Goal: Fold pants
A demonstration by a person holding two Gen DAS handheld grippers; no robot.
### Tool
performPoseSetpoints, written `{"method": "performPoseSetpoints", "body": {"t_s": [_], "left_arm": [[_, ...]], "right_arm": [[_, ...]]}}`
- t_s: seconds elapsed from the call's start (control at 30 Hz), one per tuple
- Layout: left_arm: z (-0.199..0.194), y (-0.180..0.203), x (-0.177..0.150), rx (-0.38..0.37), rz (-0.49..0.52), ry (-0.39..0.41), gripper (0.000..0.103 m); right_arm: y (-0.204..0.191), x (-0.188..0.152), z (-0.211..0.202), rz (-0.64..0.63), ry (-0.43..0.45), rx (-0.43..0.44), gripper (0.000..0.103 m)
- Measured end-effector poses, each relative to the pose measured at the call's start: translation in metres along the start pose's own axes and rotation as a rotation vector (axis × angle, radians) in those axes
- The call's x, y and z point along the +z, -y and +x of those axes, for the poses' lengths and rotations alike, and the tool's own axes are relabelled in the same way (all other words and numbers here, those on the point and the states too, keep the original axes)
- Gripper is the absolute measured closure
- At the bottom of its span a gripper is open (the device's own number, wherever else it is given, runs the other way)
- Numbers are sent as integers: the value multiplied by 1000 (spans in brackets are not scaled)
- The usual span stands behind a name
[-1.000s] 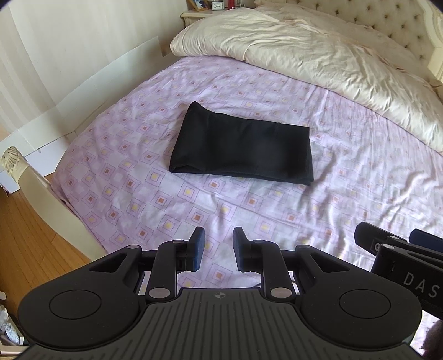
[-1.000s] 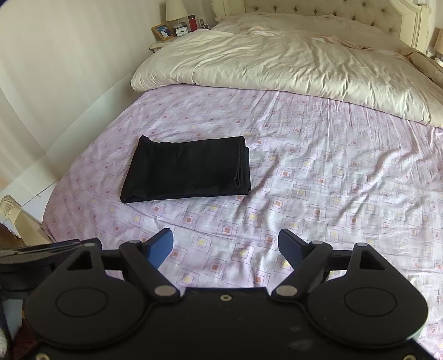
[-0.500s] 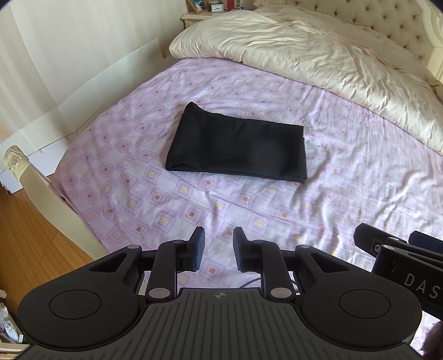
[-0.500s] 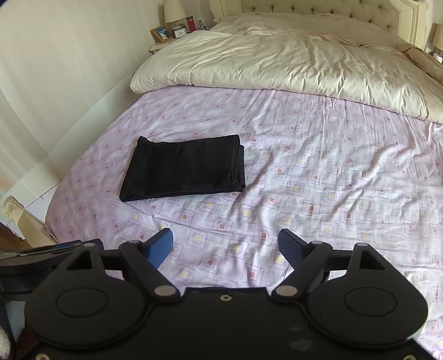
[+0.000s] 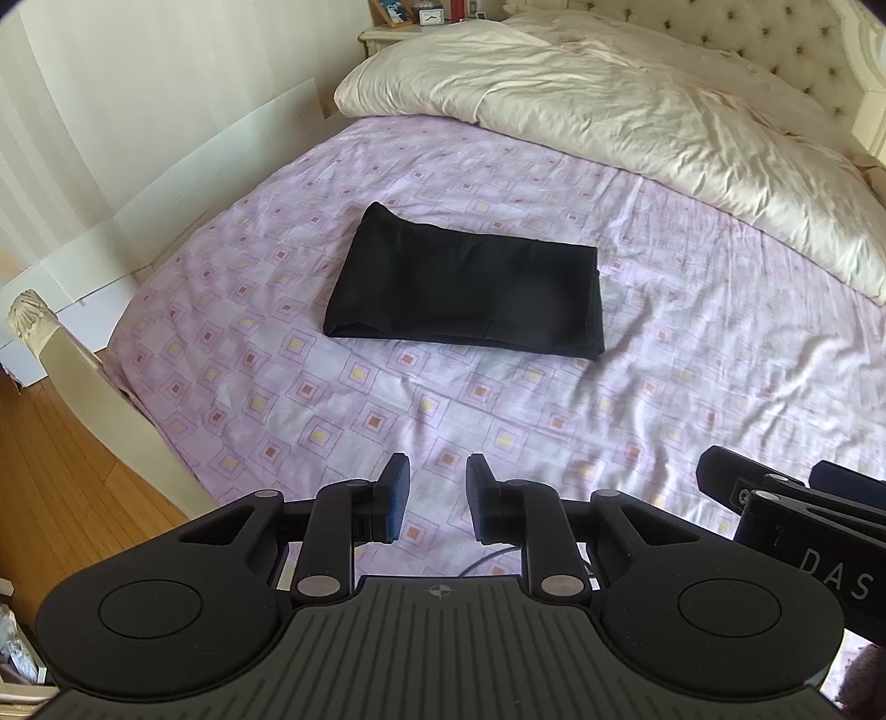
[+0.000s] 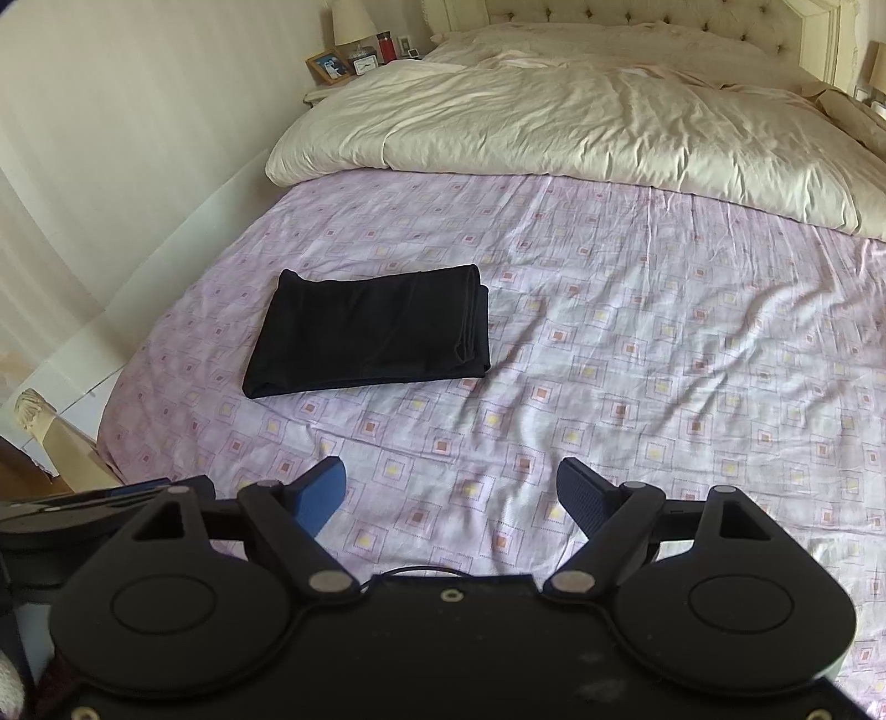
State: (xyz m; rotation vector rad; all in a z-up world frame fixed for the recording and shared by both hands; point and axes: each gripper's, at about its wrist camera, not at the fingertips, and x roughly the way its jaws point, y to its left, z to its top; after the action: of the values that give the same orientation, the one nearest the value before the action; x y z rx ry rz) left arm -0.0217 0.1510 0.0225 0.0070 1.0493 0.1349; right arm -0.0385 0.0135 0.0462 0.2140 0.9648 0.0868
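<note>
While the black pants [image 5: 465,288] lie folded in a neat flat rectangle on the bed, both grippers hang above the near edge and touch nothing. Far left in the left wrist view is a wooden floor [image 5: 50,454], then a cream bedpost [image 5: 30,315] at the corner of the bed. Next comes the purple sheet [image 5: 343,410] with little squares on it. The pants sit on the left part of this sheet, well apart from both grippers. Behind them, a big cream duvet [image 5: 637,105] is bunched up toward the tufted headboard [image 5: 775,39]. A nightstand [image 6: 326,91] stands by the wall with a picture frame [image 6: 328,65], a small clock [image 6: 365,63] and a red bottle [image 6: 387,49] on it.

The left gripper [image 5: 437,501] has its jaws close together with only a small gap, and nothing is between them. Only sheet shows through the gap. The right gripper [image 6: 451,495] has its jaws spread wide, and nothing is between them either. In the left wrist view, a bit of the right gripper peeks in at the right edge
</note>
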Motion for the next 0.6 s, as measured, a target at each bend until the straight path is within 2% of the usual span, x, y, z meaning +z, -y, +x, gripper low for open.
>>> {"method": "performPoseSetpoints", "body": {"t_s": [0.6], "left_arm": [[3,-2,2,-2,-9,-15,81]], "right_arm": [[0,-1,7,10,-20,20,16]]}}
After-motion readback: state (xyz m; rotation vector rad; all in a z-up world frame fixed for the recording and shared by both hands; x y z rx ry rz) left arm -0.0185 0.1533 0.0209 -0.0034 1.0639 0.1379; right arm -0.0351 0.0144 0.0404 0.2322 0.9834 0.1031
